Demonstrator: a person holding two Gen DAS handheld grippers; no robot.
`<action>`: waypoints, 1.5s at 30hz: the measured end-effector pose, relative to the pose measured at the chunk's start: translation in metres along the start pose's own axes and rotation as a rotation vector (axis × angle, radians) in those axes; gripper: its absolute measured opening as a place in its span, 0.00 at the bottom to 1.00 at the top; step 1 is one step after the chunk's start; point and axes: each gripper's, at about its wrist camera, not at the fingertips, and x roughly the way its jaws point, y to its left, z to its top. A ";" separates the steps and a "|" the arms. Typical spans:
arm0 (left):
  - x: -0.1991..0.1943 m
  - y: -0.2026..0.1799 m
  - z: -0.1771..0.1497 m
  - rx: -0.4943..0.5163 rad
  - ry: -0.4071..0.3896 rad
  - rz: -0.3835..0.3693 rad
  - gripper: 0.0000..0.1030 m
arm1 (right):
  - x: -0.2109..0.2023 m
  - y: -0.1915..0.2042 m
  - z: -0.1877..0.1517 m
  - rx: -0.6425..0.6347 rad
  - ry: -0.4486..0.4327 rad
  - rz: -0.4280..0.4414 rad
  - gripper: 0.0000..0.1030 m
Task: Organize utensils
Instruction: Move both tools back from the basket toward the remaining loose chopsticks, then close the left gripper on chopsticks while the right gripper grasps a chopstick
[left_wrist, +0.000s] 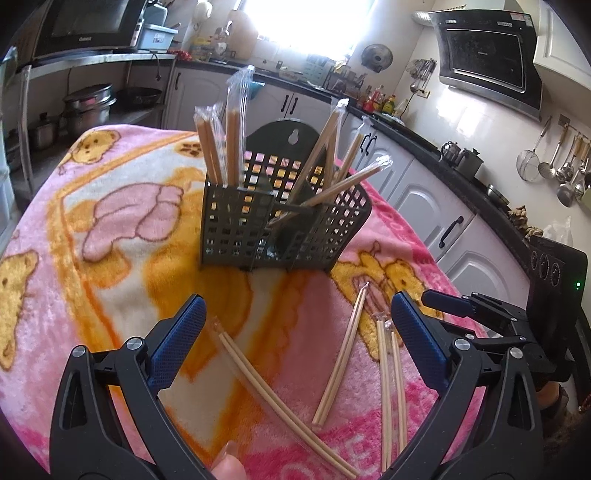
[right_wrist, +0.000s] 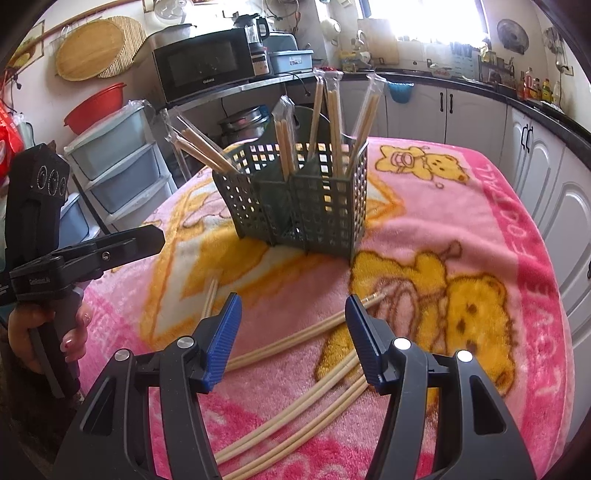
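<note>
A dark green lattice utensil basket (left_wrist: 236, 225) (right_wrist: 325, 206) stands on the pink bear-print blanket (left_wrist: 122, 206) (right_wrist: 461, 206), with several wrapped chopstick pairs upright or leaning in its compartments. Three wrapped chopstick pairs lie loose on the blanket in front of it: one (left_wrist: 280, 398) on the left, one (left_wrist: 343, 354) in the middle, one (left_wrist: 391, 384) on the right. My left gripper (left_wrist: 297, 317) hovers open above them, holding nothing. My right gripper (right_wrist: 291, 317) is open and empty over chopsticks (right_wrist: 295, 345) lying across its gap, with more chopsticks (right_wrist: 314, 402) nearer. Each gripper appears at the side of the other's view: the right gripper (left_wrist: 439, 301), the left gripper (right_wrist: 147, 240).
A hand (right_wrist: 70, 332) holds the left gripper's handle. Kitchen cabinets (left_wrist: 436, 206) and a dark counter run along the back and right. A microwave (right_wrist: 203, 66) on a steel shelf, pots (left_wrist: 88, 107) and plastic drawers (right_wrist: 118, 162) stand behind and left of the table.
</note>
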 end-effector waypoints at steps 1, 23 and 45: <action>0.002 0.000 -0.001 -0.002 0.006 0.002 0.90 | 0.001 -0.001 -0.001 0.001 0.004 -0.004 0.54; 0.053 0.037 -0.032 -0.099 0.149 0.055 0.90 | 0.040 -0.041 -0.019 0.067 0.116 -0.065 0.54; 0.084 0.058 -0.020 -0.124 0.164 0.109 0.61 | 0.073 -0.058 -0.020 0.081 0.200 -0.058 0.28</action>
